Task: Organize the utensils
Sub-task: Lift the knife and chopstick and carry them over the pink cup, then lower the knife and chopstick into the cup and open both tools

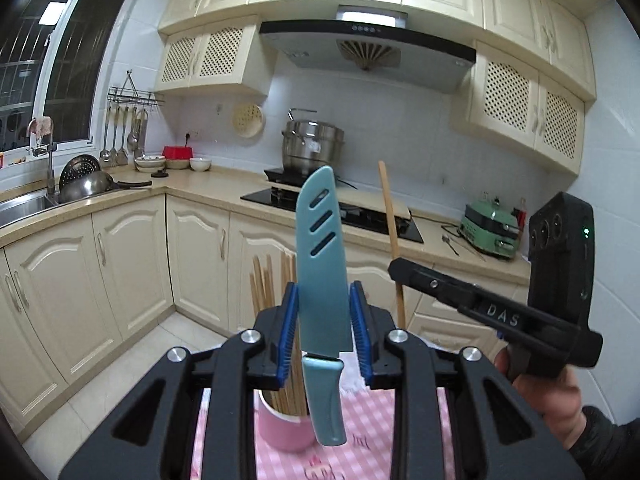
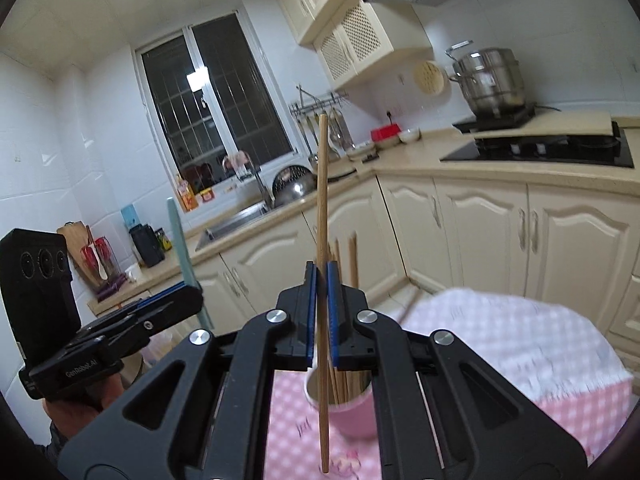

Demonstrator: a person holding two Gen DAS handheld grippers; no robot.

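Left wrist view: the left gripper [image 1: 325,322] clamps a sheathed blue knife [image 1: 323,280] upright, above the pink cup [image 1: 280,428] of chopsticks. Right wrist view: the right gripper [image 2: 321,316], nearly closed, pinches one wooden chopstick [image 2: 322,200] upright over that cup.

Right hand-held gripper [image 2: 321,312] clamps upright chopstick [image 2: 322,216].

Below the fingers, the pink cup [image 2: 352,412] is crowded with upright chopsticks [image 2: 340,320] that block most of its mouth, while the checked cloth [image 2: 540,352] to the right of the fingers lies bare and gives free room.
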